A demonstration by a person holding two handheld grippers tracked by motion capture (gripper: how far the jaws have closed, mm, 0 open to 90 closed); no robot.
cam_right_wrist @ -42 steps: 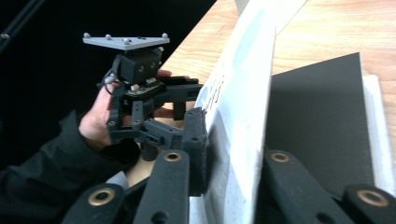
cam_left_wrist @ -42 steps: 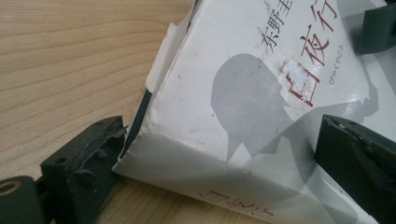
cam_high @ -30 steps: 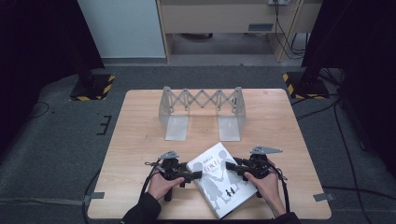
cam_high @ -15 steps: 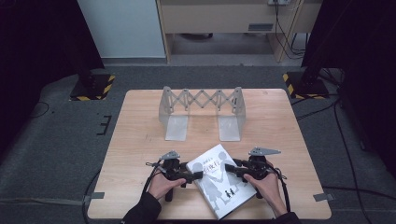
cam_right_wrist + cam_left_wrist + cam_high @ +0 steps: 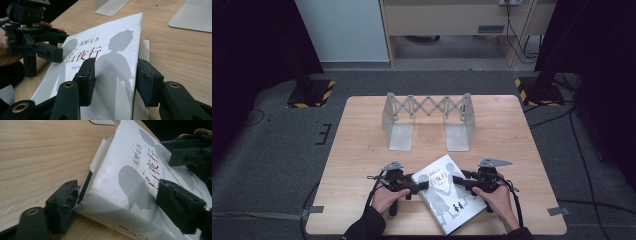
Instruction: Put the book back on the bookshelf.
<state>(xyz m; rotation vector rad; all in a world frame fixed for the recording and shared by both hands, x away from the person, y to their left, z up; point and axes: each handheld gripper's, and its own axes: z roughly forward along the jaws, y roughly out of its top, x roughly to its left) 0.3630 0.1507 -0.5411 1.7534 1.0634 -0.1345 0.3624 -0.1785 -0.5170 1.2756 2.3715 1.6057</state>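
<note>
High view: glossy white paperback book [image 5: 446,195] on pale wood-grain table [image 5: 362,145]; left gripper [image 5: 421,186] closing onto its corner, right gripper [image 5: 458,181] clamps opposite edge. Grey metal accordion bookend rack [image 5: 428,120] well beyond.

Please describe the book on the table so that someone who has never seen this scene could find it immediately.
Start at the wooden table, whose far half carries a grey metal expandable book stand. The book lies at the near edge, set at an angle, between the left gripper and the right gripper. It alone is white, with grey silhouettes of figures and red and black characters on its cover.
</note>
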